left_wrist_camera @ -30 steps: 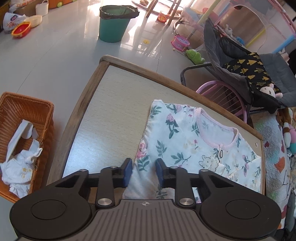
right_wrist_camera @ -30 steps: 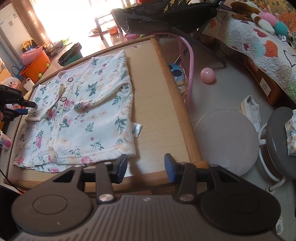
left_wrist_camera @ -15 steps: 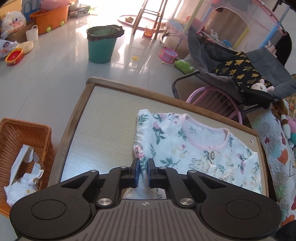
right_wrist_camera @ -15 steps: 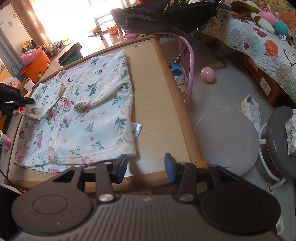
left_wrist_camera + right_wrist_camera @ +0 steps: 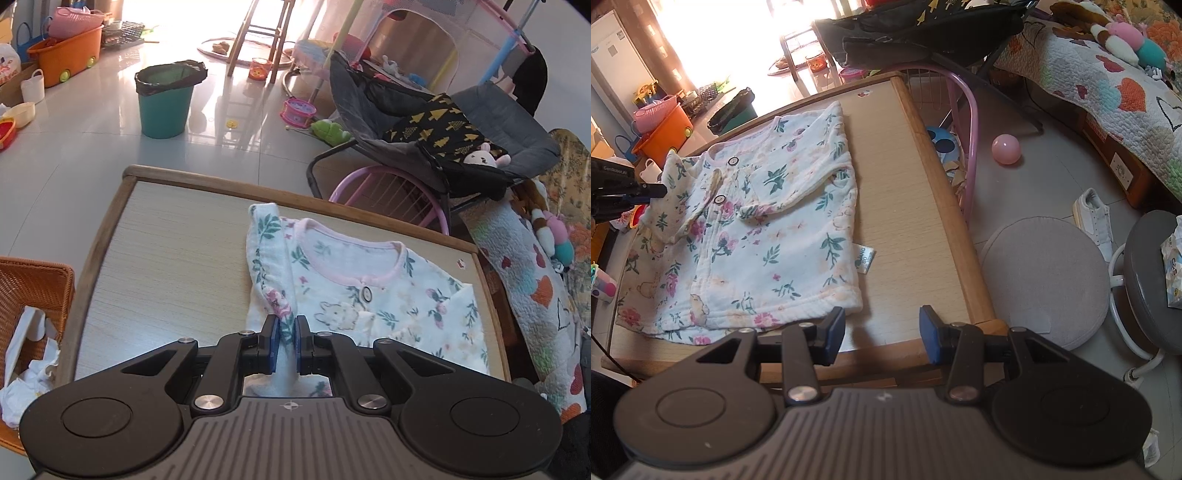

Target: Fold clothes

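Pinching the floral garment's sleeve (image 5: 275, 258) over the wooden table (image 5: 166, 251), left fingers (image 5: 272, 345); right fingers (image 5: 834, 334) spread.

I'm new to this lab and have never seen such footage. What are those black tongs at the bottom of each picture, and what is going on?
A person holds a two-fingered handheld gripper in each hand, each with a camera looking along its fingers. In the left view, the left gripper is shut on a sleeve of the white floral baby top, which lies on the wooden-rimmed table. From the right view you see that sleeve raised off the top. The right gripper hangs open over the table's near edge, holding nothing.
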### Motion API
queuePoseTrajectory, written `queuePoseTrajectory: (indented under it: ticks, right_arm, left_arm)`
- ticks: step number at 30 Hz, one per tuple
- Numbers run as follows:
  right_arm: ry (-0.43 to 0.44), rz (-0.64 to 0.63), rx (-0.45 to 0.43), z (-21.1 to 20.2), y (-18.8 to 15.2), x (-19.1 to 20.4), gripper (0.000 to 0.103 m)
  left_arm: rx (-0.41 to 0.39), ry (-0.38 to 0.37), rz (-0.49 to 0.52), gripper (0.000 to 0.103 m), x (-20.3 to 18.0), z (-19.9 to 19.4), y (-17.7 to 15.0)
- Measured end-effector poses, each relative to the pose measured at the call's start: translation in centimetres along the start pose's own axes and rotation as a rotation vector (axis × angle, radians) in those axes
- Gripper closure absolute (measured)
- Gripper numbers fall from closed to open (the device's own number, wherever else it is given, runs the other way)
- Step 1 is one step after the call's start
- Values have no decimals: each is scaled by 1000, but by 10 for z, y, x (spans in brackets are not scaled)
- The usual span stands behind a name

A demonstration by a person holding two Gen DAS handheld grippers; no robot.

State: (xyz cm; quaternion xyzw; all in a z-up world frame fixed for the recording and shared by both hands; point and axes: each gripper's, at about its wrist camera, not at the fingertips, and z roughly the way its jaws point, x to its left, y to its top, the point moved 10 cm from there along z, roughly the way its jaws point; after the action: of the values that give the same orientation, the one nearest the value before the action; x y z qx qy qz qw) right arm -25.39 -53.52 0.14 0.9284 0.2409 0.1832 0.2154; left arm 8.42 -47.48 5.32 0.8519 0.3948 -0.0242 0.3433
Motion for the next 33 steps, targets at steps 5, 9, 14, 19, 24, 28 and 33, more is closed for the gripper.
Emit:
queuePoseTrajectory:
  ticks: [5,9,14,19,24,28,33]
  right_arm:
    - [3,4,-1,-1,1,-1,59]
    - [7,9,-1,-1,1,-1,59]
    - [9,11,-1,-1,1,-2,59]
    - [9,12,-1,-1,1,-2,59]
    - [6,9,0,0,1,-1,59]
    - [3,6,1,0,1,-1,59]
    - [3,5,1,0,1,-1,59]
  left_arm:
    - [15,-9,1,95,-13,8,-6]
    - [31,-3,8,95,-20,17,-11]
    - [71,1,44,95,-26,29,-20]
    - [100,6,91,95,-28,36,-28]
    - [111,6,99,95,-28,40,-30]
    - [113,18,87,87,-28,41,-30]
    - [117,26,85,85,-30,38,-28]
